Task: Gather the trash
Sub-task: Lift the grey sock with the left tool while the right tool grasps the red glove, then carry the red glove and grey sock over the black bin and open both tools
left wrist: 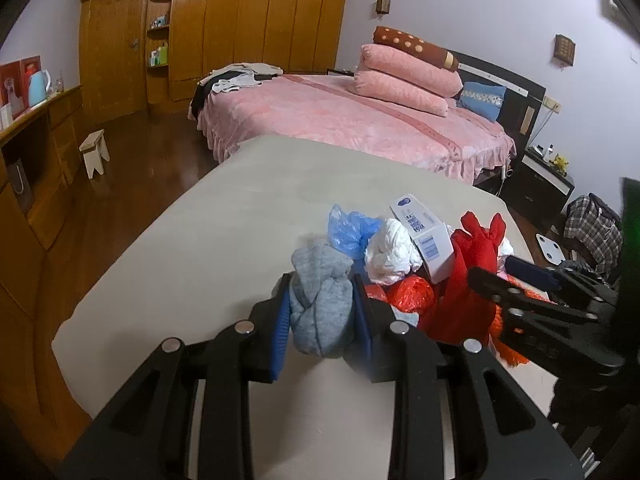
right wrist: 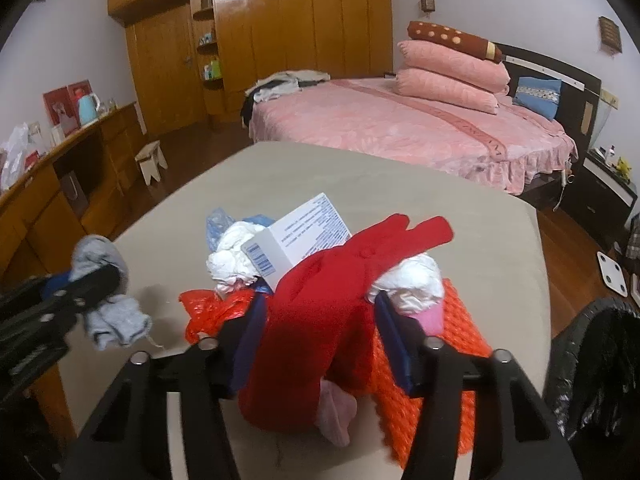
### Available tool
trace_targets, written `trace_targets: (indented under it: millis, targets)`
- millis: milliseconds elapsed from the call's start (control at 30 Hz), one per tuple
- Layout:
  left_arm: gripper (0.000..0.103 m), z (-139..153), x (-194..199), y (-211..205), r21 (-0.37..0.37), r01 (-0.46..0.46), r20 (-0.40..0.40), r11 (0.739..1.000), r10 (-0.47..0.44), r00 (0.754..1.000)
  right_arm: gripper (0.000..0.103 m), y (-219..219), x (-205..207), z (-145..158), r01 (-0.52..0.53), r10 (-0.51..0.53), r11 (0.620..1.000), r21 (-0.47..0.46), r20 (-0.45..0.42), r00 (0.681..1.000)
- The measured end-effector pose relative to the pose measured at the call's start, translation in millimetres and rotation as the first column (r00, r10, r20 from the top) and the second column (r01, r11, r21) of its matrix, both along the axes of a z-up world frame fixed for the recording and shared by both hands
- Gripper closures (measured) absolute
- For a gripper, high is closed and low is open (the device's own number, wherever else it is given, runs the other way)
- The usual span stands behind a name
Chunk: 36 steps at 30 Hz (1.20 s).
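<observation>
Two grippers' fingers each hold one item: left (left wrist: 320, 312) grey sock (left wrist: 320, 304), right (right wrist: 316, 340) red glove (right wrist: 320, 300).

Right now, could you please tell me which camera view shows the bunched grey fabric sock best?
The left wrist view: the bunched grey fabric sock sits centred between the left gripper pads. In the right wrist view it hangs at the left edge, partly hidden.

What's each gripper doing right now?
Left gripper: closed on the grey sock, lifted off the table.
Right gripper: jaws around the red glove; contact unclear.
</observation>
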<state>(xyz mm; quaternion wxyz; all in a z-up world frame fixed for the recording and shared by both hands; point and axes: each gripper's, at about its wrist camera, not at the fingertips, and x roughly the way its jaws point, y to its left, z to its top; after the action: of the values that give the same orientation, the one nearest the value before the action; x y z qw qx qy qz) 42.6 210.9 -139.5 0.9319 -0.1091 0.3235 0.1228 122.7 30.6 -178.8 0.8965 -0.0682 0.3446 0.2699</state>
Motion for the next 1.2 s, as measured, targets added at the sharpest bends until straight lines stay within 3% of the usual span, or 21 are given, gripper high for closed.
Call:
trace_targets:
  millis: [33, 100, 167, 533, 800, 1000, 1200]
  targets:
    - [0.075, 1, 0, 0, 0.003, 0.001, 0.002, 1.0, -0.001, 1.0, 0.062, 2, 3, -3, -0.017, 0.017, 1.0, 0.005, -0.02, 1.0]
    - [0.075, 3, -1, 2, 0.003, 0.003, 0.005, 1.0, -0.003, 1.0, 0.086, 4, 7, -4, -0.039, 0.039, 0.999, 0.017, -0.045, 0.998]
    - [0.075, 6, -2, 3, 0.007, 0.002, 0.011, 1.0, -0.002, 1.0, 0.095, 3, 6, -1, -0.058, 0.059, 0.998, 0.025, -0.048, 0.997]
    - [0.075, 43, 1, -16, 0.034, 0.047, 0.073, 0.998, -0.049, 0.996, 0.096, -39, -18, 75, -0.085, 0.072, 0.981, 0.172, 0.079, 0.994]
    - [0.075, 77, 13, -71, 0.06, 0.179, 0.136, 0.982, -0.185, 0.973, 0.096, -100, -35, 111, -0.022, -0.005, 0.981, 0.191, 0.141, 0.99]
    - [0.075, 82, 31, -132, 0.064, 0.309, 0.146, 0.949, -0.315, 0.938, 0.096, -162, -39, 117, 0.099, -0.125, 0.98, 0.17, 0.148, 0.981]
    - [0.075, 77, 52, -201, 0.057, 0.448, 0.147, 0.892, -0.452, 0.88, 0.096, -223, -39, 107, 0.234, -0.252, 0.962, 0.139, 0.128, 0.959]
